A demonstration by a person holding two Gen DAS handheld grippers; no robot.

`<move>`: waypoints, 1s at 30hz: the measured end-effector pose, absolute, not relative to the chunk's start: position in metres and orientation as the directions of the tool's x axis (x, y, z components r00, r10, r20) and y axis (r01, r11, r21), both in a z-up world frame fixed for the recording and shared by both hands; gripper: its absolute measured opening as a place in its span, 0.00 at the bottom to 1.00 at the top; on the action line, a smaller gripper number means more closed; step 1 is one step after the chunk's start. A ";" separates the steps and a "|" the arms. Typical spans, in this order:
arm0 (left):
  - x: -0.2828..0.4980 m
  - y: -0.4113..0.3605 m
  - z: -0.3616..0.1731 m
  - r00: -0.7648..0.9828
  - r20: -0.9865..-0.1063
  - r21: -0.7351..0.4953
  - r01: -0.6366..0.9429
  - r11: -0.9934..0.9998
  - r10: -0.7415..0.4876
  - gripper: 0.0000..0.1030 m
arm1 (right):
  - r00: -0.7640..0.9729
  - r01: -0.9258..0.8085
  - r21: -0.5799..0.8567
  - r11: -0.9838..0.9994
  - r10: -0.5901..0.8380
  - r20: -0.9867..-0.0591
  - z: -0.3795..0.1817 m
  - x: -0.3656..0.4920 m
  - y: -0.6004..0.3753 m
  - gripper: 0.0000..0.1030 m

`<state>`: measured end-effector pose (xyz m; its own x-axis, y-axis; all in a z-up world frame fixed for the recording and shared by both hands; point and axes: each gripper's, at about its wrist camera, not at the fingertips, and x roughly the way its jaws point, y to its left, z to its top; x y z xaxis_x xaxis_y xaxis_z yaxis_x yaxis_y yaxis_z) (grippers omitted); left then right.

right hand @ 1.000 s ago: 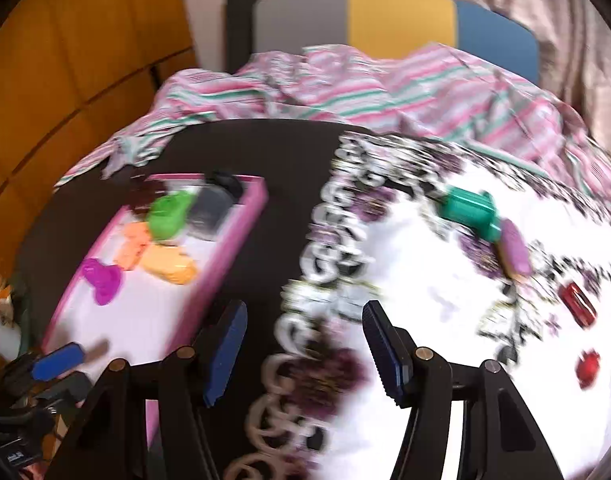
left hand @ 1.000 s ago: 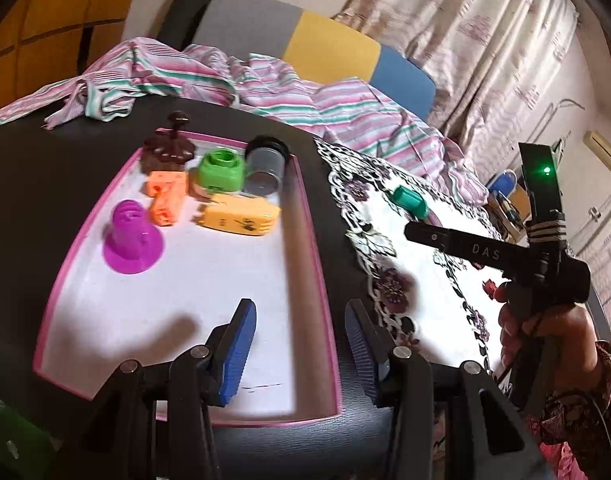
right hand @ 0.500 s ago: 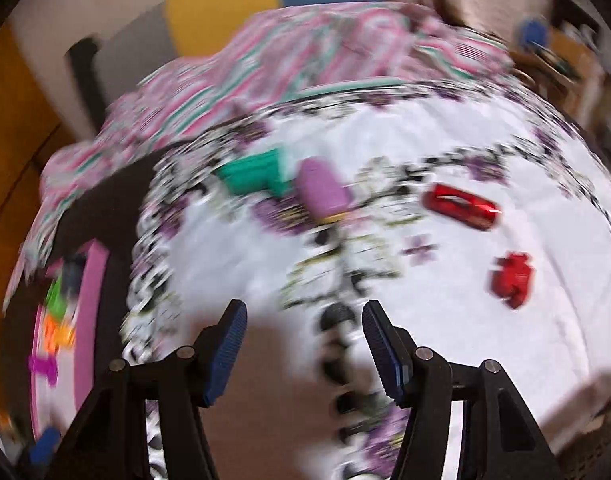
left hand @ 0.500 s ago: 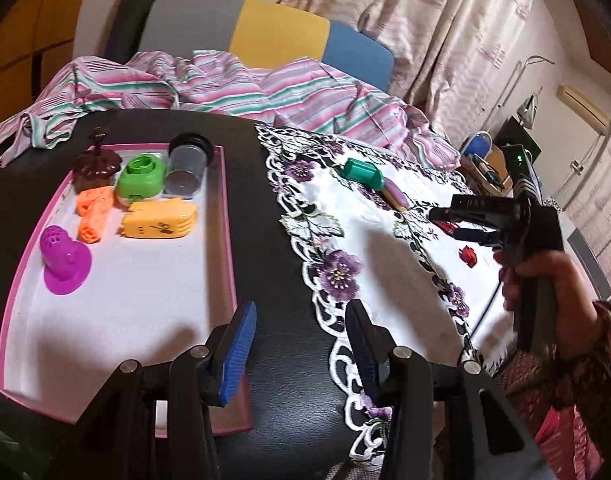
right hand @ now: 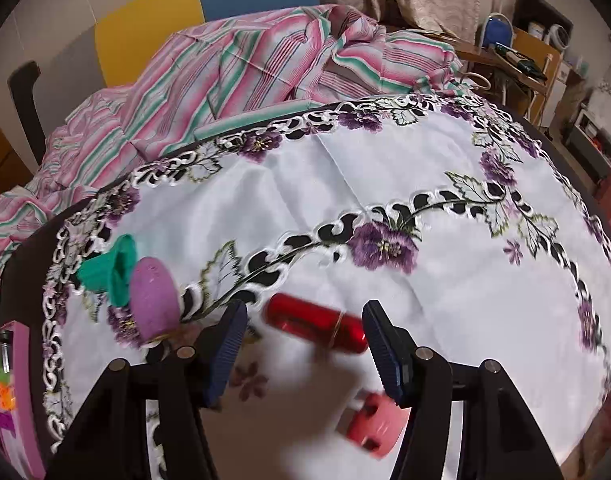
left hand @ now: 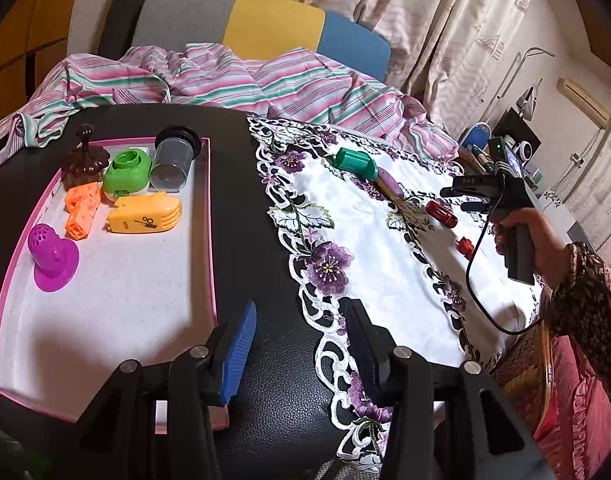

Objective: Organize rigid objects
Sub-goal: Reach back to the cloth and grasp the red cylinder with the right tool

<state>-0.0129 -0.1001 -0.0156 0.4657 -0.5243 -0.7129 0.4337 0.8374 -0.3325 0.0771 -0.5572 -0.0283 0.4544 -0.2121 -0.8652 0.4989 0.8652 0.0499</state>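
Note:
A pink-rimmed white tray (left hand: 209, 216) on the black table holds a purple piece (left hand: 51, 256), orange block (left hand: 81, 208), yellow piece (left hand: 145, 218), green piece (left hand: 127, 172), grey cup (left hand: 171, 164) and brown piece (left hand: 83, 158). On the embroidered cloth (left hand: 369, 248) lie a green cylinder (left hand: 355, 163), a lilac piece (right hand: 153, 300), a red cylinder (right hand: 317, 322) and a small red block (right hand: 371, 426). My left gripper (left hand: 301, 352) is open over the table's near edge. My right gripper (right hand: 305, 344) is open, with the red cylinder between its fingertips.
A striped pink cloth (left hand: 233, 80) is heaped at the table's far side before a grey, yellow and blue chair back (left hand: 261, 24). Curtains (left hand: 445, 32) and shelves (right hand: 537, 48) stand to the right.
My right gripper has swung from the tray side across the cloth and come down around the red cylinder. My left gripper has shifted right, off the tray.

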 end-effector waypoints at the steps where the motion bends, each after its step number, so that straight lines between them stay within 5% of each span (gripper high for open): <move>1: -0.012 -0.101 -0.016 0.463 -0.713 -0.336 0.433 0.837 -0.526 0.45 | 0.449 0.496 0.040 0.868 -0.216 -0.867 -0.032 0.078 -0.559 0.59; 10: -0.009 -0.116 -0.021 0.436 -0.728 -0.335 0.447 0.830 -0.529 0.45 | 0.524 0.454 0.230 0.861 -0.050 -0.850 -0.045 0.059 -0.555 0.59; 15: -0.010 -0.128 -0.021 0.420 -0.735 -0.328 0.466 0.822 -0.532 0.45 | 0.508 0.457 0.160 0.875 -0.109 -0.854 -0.045 0.065 -0.554 0.59; 17: -0.011 -0.132 -0.020 0.416 -0.738 -0.323 0.474 0.819 -0.531 0.45 | 0.474 0.463 0.142 0.875 -0.109 -0.874 -0.055 0.073 -0.559 0.57; 22: -0.010 -0.140 -0.018 0.412 -0.743 -0.313 0.483 0.818 -0.528 0.45 | 0.421 0.407 0.057 0.912 -0.132 -0.897 -0.068 0.085 -0.552 0.27; 30: 0.007 -0.180 -0.013 0.368 -0.747 -0.333 0.514 0.791 -0.554 0.45 | 0.408 0.410 0.089 0.908 -0.096 -0.908 -0.068 0.078 -0.547 0.26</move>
